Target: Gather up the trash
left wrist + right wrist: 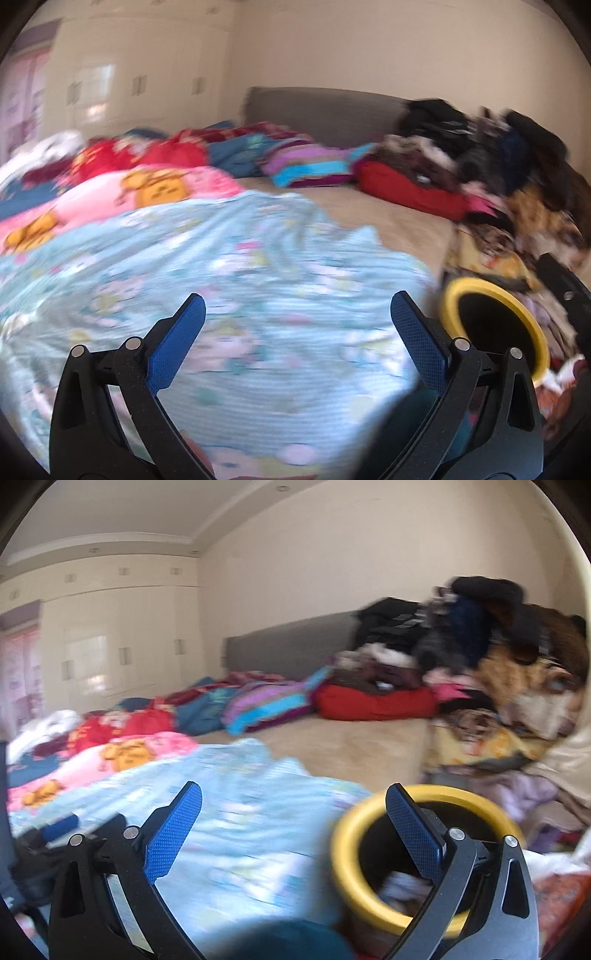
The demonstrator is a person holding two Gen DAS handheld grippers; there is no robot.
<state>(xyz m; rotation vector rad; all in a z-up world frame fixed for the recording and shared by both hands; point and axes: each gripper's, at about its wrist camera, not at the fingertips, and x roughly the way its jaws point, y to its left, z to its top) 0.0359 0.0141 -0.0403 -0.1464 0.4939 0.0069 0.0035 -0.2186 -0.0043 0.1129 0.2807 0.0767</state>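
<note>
Left gripper (297,308) spread wide, blue pads (173,347) apart with nothing between, above a light blue patterned blanket (229,266). Yellow-rimmed bin (524,317) just to the right, dark inside. Pink blanket (110,199) with yellow cartoon figures beyond. Red cushion (410,188) and heaped clothes (491,162) at right, against a grey headboard (325,109). Heavily blurred throughout.

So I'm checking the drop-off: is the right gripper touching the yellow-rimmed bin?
Cannot tell. In the right wrist view one finger of the open right gripper overlaps the yellow-rimmed bin, but motion blur hides any contact or gap.
</note>
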